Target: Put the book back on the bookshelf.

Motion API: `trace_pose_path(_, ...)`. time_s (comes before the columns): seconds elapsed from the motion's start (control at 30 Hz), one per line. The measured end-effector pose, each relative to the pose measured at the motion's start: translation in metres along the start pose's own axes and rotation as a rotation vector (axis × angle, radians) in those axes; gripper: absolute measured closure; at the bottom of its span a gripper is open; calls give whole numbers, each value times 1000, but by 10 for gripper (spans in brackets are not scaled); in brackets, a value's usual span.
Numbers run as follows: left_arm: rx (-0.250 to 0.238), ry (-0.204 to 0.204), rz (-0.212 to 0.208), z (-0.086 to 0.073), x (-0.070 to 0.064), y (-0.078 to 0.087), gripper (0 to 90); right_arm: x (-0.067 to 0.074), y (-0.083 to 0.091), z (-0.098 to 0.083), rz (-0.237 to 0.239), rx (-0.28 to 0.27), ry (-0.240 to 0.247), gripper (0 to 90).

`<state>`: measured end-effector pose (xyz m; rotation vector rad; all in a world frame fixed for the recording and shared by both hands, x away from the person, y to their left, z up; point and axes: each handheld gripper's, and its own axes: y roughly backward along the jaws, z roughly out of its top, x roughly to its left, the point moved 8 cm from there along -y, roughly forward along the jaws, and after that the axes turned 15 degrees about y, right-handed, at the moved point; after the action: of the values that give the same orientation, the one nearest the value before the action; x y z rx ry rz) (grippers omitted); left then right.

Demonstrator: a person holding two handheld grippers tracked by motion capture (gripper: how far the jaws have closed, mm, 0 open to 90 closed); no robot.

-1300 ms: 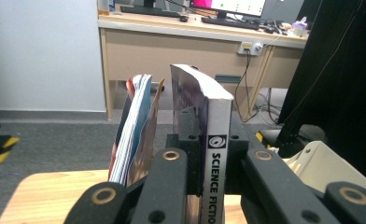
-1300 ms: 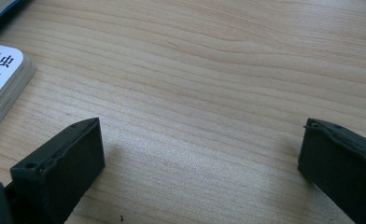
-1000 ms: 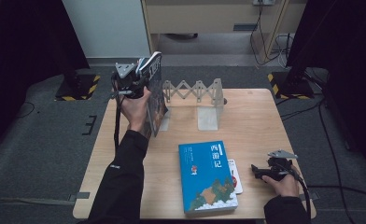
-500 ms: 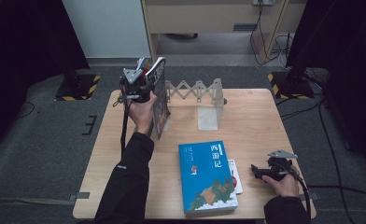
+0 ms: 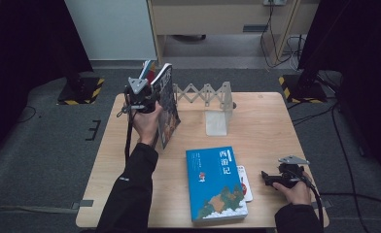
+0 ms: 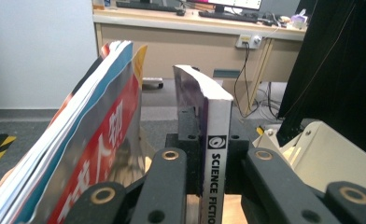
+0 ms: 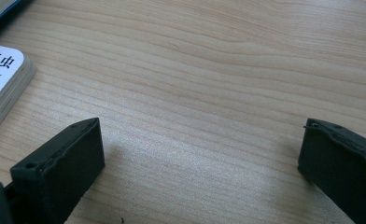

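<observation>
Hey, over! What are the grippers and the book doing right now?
Left gripper shut on science fiction book, upright by the expanding rack. Right gripper open, empty, on table. Leaning magazine close beside.

between the matt black plastic jaws sits a paper book (image 6: 214, 154) with a glossy cover, beside them a glossy magazine (image 6: 85, 154), and the desk (image 7: 228, 84) is smooth, pale, grained wood.
</observation>
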<state>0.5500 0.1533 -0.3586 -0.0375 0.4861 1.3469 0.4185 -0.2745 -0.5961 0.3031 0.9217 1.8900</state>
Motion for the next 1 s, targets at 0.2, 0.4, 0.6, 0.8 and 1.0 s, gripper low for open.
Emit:
trace_pose_path(0.2,31,-11,-11,-8,3,12,816,0,0,0,-1,-1,2,4)
trace_pose_path(0.4,80,-8,-17,-16,8,27,813,0,0,0,0,0,0,4)
trace_pose_path(0.6,131,18,-8,-22,20,40,808,0,0,0,-1,-1,2,4)
trace_pose_path(0.8,155,10,8,-26,25,43,786,0,0,0,-1,-1,3,4)
trace_pose_path(1.0,150,1,24,-24,25,40,706,0,0,0,-1,-1,2,4)
